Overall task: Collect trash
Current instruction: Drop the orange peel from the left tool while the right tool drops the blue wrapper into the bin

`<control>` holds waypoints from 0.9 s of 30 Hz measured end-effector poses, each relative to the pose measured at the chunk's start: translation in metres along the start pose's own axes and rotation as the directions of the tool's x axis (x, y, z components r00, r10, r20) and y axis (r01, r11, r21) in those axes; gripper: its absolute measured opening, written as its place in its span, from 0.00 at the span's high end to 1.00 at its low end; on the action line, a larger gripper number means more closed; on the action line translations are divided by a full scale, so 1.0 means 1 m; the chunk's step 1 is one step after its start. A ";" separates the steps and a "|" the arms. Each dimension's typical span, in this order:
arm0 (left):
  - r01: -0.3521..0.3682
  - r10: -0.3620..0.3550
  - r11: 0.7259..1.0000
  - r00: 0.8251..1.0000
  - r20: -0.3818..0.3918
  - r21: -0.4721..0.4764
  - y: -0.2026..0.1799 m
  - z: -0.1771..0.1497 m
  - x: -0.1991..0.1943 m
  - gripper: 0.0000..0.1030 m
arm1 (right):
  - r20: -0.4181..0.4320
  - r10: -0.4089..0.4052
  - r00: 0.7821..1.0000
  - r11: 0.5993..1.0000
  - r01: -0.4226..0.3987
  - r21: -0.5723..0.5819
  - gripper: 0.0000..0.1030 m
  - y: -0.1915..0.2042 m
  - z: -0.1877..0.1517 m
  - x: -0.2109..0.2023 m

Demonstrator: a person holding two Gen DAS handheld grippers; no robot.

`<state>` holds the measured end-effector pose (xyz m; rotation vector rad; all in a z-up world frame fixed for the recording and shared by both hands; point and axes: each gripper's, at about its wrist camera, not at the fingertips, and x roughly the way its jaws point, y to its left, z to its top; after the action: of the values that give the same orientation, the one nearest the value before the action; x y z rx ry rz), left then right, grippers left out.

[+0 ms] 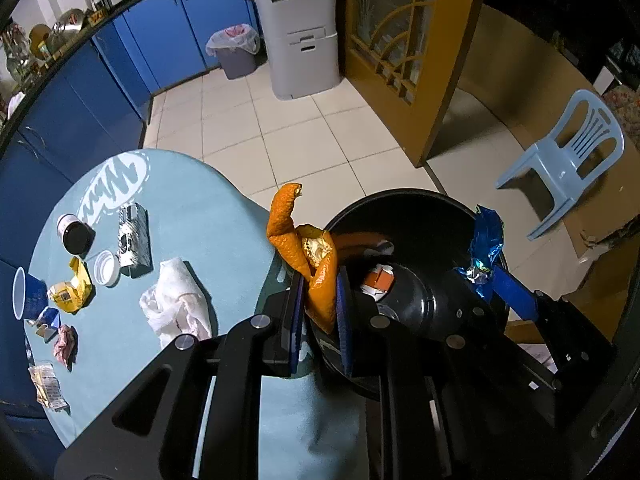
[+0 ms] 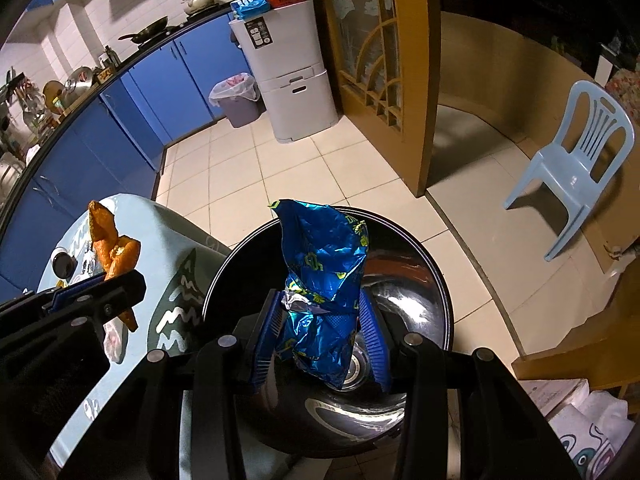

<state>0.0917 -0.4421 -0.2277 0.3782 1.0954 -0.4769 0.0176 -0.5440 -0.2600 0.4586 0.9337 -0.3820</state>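
- Now you're at the drop: left tongs (image 1: 320,300) clench orange peel (image 1: 308,248), right tongs (image 2: 320,320) clench a blue wrapper (image 2: 324,264), both above the black bin (image 1: 404,200).
- Next, release each squarely over its mouth; more litter waits on the counter (image 1: 192,184) left of your left tongs.

A round blue-clothed table (image 1: 208,208) carries a jar (image 1: 76,234), lid (image 1: 106,267), cup (image 1: 27,294), tissue (image 1: 176,300) and wrappers (image 1: 72,290).

Both grippers: left gripper (image 1: 320,304) and right gripper (image 2: 318,330) chunky black frames, blue ribbed finger pads (image 2: 266,334), round silver bolts.
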 end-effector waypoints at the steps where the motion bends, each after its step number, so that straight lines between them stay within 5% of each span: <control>1: 0.013 -0.013 1.000 1.000 -0.010 -0.004 0.001 0.001 0.001 0.83 | 0.000 0.000 1.000 1.000 0.000 0.001 0.62 0.000 0.000 0.000; 4: 0.041 -0.042 0.999 0.999 -0.030 -0.017 0.004 0.002 0.004 0.68 | 0.001 0.000 1.000 1.000 0.000 0.004 0.62 -0.002 0.000 0.000; 6: 0.046 -0.046 0.999 0.999 -0.014 -0.028 0.007 0.003 0.003 0.06 | 0.001 -0.002 1.000 1.000 0.002 0.004 0.62 -0.003 0.000 0.000; 9: 0.032 -0.029 0.999 0.996 0.086 -0.029 0.009 0.004 -0.013 0.04 | 0.002 -0.005 1.000 1.000 0.005 0.008 0.62 -0.005 0.000 0.000; 27: 0.010 -0.002 0.996 0.996 0.091 -0.089 0.028 0.004 -0.021 0.04 | 0.016 0.019 1.000 1.000 -0.019 -0.006 0.61 0.004 0.002 -0.001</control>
<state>0.1023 -0.4166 -0.2053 0.2721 1.0257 -0.4450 0.0204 -0.5420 -0.2577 0.4585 0.9140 -0.3651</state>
